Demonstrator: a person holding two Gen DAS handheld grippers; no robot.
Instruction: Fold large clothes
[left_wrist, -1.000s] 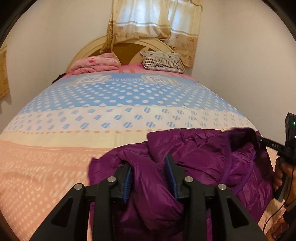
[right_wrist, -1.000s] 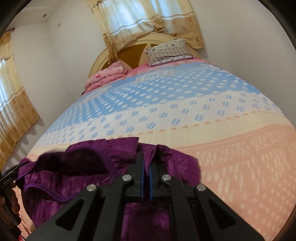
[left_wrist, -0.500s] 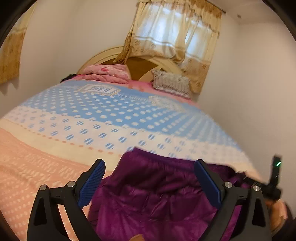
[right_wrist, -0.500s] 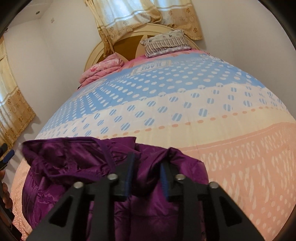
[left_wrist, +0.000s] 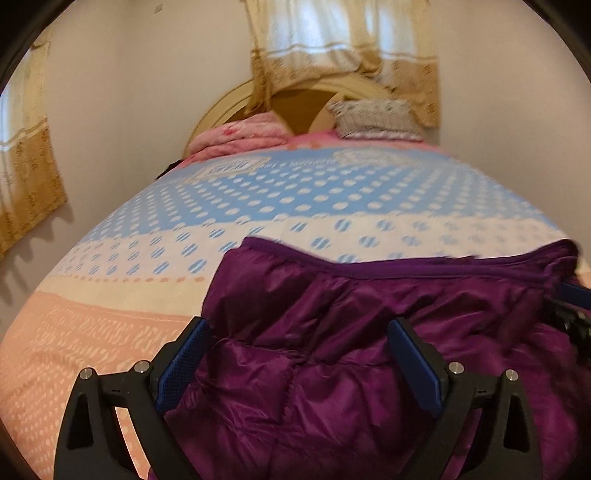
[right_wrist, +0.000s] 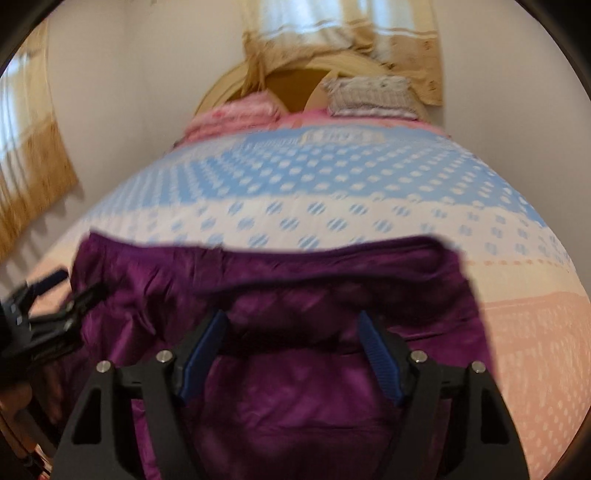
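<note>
A purple puffer jacket (left_wrist: 369, 332) lies folded across the near end of the bed (left_wrist: 110, 332), its straight folded edge facing the headboard. My left gripper (left_wrist: 299, 354) is open, its blue pads wide apart above the jacket's left part, holding nothing. My right gripper (right_wrist: 291, 350) is open too, above the jacket (right_wrist: 295, 387) in the right wrist view. The right gripper shows at the right edge of the left wrist view (left_wrist: 572, 310); the left gripper shows at the left edge of the right wrist view (right_wrist: 48, 314).
The bed cover has pink, cream and blue dotted bands. A folded pink blanket (left_wrist: 240, 136) and a striped pillow (left_wrist: 376, 118) lie by the arched headboard (left_wrist: 295, 99). Curtains hang behind it and on the left wall (left_wrist: 26, 177). A white wall runs along the right.
Both grippers let go of the jacket and opened wide. The jacket now lies flatter with a straight far edge. Both views are blurred by motion.
</note>
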